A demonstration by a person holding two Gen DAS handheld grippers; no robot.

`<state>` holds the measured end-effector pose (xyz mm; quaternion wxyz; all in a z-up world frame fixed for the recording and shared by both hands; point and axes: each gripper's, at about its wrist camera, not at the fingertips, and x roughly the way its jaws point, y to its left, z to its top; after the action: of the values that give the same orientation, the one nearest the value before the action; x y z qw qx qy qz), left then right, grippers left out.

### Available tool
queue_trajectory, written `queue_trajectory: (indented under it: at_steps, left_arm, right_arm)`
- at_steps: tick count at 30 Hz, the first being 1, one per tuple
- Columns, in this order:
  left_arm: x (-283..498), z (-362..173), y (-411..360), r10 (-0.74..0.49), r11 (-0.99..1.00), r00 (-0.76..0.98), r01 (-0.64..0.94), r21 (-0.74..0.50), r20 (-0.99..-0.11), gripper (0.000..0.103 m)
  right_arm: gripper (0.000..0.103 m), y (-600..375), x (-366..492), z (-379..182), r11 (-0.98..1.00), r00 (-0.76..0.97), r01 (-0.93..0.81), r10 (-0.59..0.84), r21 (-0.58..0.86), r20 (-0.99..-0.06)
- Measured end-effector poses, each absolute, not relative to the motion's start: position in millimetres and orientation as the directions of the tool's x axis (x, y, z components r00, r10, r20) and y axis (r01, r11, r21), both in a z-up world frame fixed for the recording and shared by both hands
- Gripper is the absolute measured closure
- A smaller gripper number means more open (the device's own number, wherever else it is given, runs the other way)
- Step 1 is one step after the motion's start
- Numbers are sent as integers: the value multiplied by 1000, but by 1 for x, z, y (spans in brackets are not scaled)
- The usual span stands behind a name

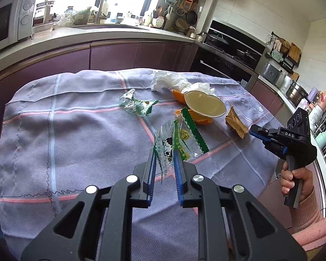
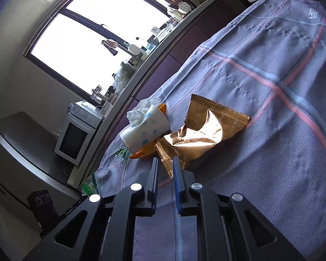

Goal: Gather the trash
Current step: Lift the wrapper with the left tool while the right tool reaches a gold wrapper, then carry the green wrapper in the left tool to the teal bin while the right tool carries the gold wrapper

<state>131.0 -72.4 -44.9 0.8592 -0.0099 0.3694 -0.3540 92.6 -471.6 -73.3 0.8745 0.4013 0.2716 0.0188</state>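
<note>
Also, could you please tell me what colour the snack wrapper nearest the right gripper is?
Shiny gold snack wrapper, clearest in the right wrist view.

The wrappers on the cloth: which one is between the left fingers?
The clear wrapper with green edges and a cow print, nearest the left gripper. The other clear wrapper and the gold wrapper lie farther away.

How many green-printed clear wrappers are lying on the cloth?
2. One wrapper is near the front, between the left gripper fingers. The second wrapper lies farther back, left of the cup. Others may be hidden behind the cup.
</note>
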Motion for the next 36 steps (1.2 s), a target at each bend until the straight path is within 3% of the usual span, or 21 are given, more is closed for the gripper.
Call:
queue_trajectory:
  at_steps: [3, 8, 12, 16, 18, 20, 22, 25, 36]
  left_arm:
    - [132, -48, -68, -613, 753, 476, 594, -283, -631, 86]
    - [135, -51, -70, -607, 759, 474, 582, -290, -638, 86]
    - [135, -51, -73, -602, 762, 477, 582, -284, -640, 86]
    - [135, -53, -74, -591, 770, 476, 574, -279, -652, 86]
    - [137, -54, -76, -584, 775, 474, 567, -280, -659, 86]
    - [139, -56, -76, -581, 778, 471, 562, -282, -664, 86]
    - [142, -58, -76, -579, 780, 469, 557, -285, -667, 86]
    - [144, -58, -76, -579, 781, 470, 554, -288, -667, 86]
    - [140, -60, -53, -572, 795, 490, 529, -297, -658, 86]
  right_arm:
    - [62, -487, 99, -68, 712, 859, 224, 178, 665, -480]
    - [59, -506, 138, -59, 801, 829, 232, 134, 552, -542]
    - [50, -513, 177, -63, 860, 768, 158, 202, 485, -608]
    - [49, -514, 197, -73, 892, 702, 115, 239, 438, -671]
    - [52, -512, 197, -75, 890, 684, 86, 274, 448, -676]
    - [64, -509, 191, -77, 895, 673, 60, 291, 442, -680]
    - [88, -506, 186, -79, 895, 663, 44, 307, 445, -683]
    - [99, -501, 176, -79, 891, 665, 33, 318, 452, -676]
    - [102, -467, 140, -66, 824, 713, -42, 421, 566, -561]
